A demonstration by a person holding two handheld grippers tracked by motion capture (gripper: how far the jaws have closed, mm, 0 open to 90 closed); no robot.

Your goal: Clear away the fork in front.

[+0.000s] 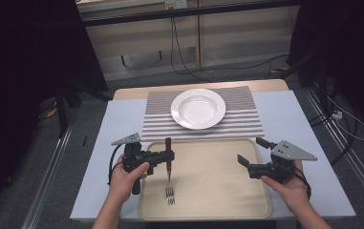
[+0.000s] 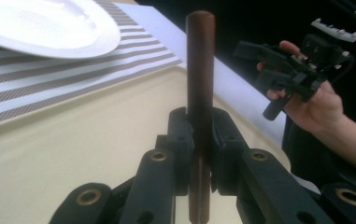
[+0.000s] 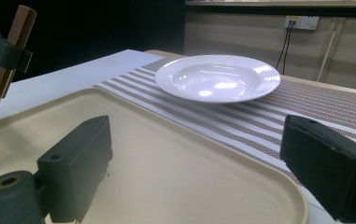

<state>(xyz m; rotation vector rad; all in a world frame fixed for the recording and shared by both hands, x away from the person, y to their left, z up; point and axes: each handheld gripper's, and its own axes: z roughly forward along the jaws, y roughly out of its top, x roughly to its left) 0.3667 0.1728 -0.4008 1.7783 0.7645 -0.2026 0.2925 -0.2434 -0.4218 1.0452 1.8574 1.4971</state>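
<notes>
A fork [image 1: 169, 168] with a dark wooden handle and metal tines hangs over the left part of a beige tray [image 1: 208, 191]. My left gripper [image 1: 169, 156] is shut on the fork's handle [image 2: 200, 84], tines pointing toward the near edge. In the right gripper view the fork [image 3: 5, 60] stands tilted at the far left, its tines near the tray surface. My right gripper [image 1: 252, 152] is open over the tray's right edge, nothing between its jaws. A white plate [image 1: 198, 108] rests on a striped placemat [image 1: 239, 119] behind the tray.
The tray and placemat lie on a pale blue table [image 1: 117, 124]. Cables trail on the floor behind the table [image 1: 189, 67]. Metal rails run along both sides of the table [image 1: 50, 181].
</notes>
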